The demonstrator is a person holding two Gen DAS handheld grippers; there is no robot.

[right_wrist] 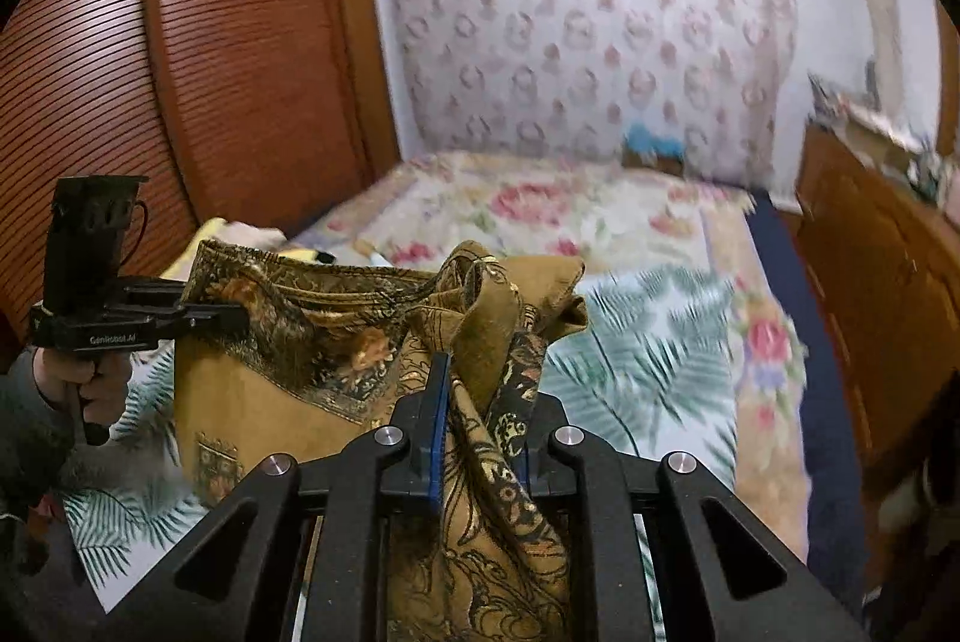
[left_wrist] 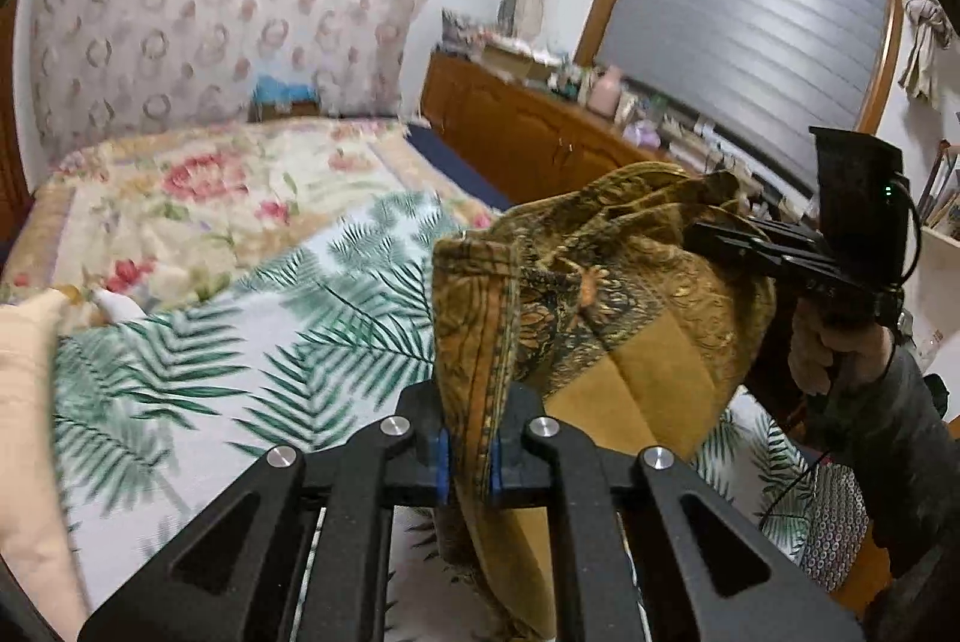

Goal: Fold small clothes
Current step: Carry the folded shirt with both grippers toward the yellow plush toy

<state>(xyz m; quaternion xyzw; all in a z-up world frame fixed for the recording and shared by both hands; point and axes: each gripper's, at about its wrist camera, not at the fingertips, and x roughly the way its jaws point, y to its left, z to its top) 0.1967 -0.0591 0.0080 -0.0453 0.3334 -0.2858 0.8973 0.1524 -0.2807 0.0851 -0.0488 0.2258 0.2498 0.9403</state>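
A mustard-brown garment with a dark paisley border hangs in the air above the bed, held between both grippers. My left gripper is shut on one edge of it, the cloth pinched between the blue pads. My right gripper is shut on the other bunched end. The right gripper also shows in the left wrist view at the cloth's far side. The left gripper shows in the right wrist view at the cloth's left corner. The cloth sags crumpled between them.
Below is a bed with a palm-leaf sheet and a floral blanket. A wooden cabinet with clutter runs along the right. A louvred wardrobe stands left. A peach cloth lies at the bed's left.
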